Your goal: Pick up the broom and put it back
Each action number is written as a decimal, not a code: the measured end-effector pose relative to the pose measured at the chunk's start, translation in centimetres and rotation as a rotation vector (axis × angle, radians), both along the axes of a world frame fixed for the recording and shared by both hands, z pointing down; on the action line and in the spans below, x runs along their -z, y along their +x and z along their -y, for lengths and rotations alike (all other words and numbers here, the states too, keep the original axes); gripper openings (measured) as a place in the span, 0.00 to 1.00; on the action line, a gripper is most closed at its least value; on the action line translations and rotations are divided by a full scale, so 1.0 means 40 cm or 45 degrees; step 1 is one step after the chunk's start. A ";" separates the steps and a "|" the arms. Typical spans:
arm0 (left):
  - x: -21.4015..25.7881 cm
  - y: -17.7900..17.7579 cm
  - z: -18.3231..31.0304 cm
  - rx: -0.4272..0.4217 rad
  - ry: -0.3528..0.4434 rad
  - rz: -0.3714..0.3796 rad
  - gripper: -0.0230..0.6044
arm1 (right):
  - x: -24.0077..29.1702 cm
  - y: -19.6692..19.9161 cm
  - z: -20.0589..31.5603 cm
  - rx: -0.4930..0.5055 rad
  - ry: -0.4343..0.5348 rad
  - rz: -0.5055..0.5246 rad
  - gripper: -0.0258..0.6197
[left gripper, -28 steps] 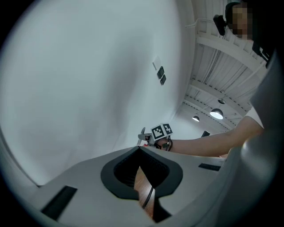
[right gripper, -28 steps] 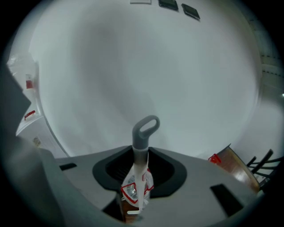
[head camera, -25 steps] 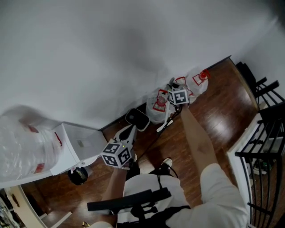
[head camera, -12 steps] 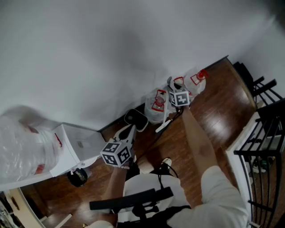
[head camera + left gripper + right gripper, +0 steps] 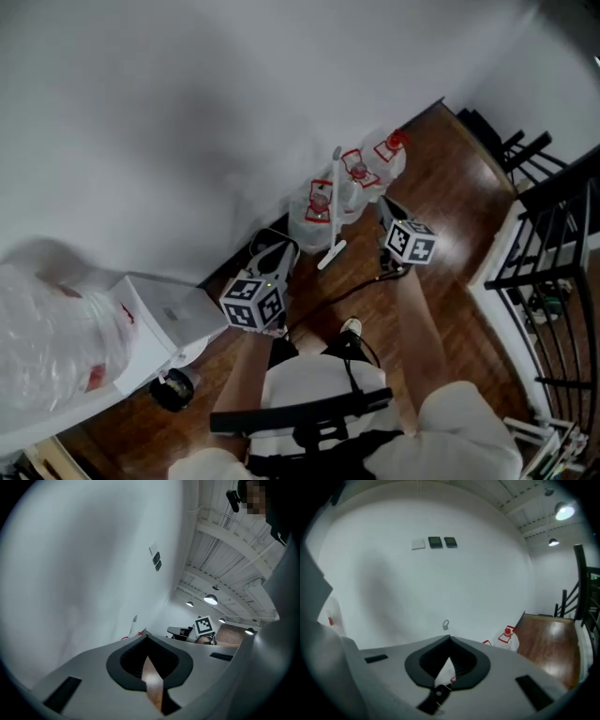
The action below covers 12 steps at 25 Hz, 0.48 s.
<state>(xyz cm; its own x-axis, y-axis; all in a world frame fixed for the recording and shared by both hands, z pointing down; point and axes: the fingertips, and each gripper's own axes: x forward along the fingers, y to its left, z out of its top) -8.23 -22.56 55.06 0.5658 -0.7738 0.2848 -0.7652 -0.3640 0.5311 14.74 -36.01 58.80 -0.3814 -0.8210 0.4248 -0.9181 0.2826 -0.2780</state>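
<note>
The broom [image 5: 335, 202] stands up on its own. It leans on the white wall [image 5: 187, 112], and its thin white stick points up. No gripper is touching it. In the right gripper view, the little loop at the top of the stick shows just above the jaws.

White bags with red marks [image 5: 317, 214] sit right beside the broom, on both sides of it. They rest on the brown wood floor [image 5: 450, 206].

The right gripper [image 5: 449, 639] is near the broom, off to its right side. Its jaws have just been closing. Now they are pressed together and there is nothing between them. Its marker cube [image 5: 411, 242] sits at the end of the person's bare arm [image 5: 417, 319].

The left gripper [image 5: 146, 637] is a bit farther from the broom, on its left side and lower in the head view. Its jaws are together too, and they hold nothing. Only the floor shows through the small gap behind the tips.

Farther to the left of the broom is a white box with a black wheel [image 5: 169, 319], and past that a big clear plastic bag [image 5: 47, 328]. Far to the right of the broom is a black railing [image 5: 553, 244].
</note>
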 end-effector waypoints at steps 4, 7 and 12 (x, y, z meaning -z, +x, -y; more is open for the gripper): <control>0.016 0.059 -0.026 -0.176 0.044 0.021 0.01 | 0.059 0.036 -0.184 -0.131 0.051 0.120 0.05; 0.030 0.117 -0.067 -0.297 0.067 0.012 0.01 | 0.096 0.042 -0.328 -0.203 0.072 0.183 0.05; 0.047 0.210 -0.194 -0.438 0.065 -0.030 0.01 | 0.119 0.074 -0.588 -0.300 0.078 0.143 0.05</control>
<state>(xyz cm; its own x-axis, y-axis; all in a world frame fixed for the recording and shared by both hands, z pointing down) 0.15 -14.79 53.18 0.8019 -0.5496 0.2341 -0.5807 -0.6252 0.5214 17.68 -12.51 54.03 -0.2185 -0.9157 0.3372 -0.9249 0.0841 -0.3708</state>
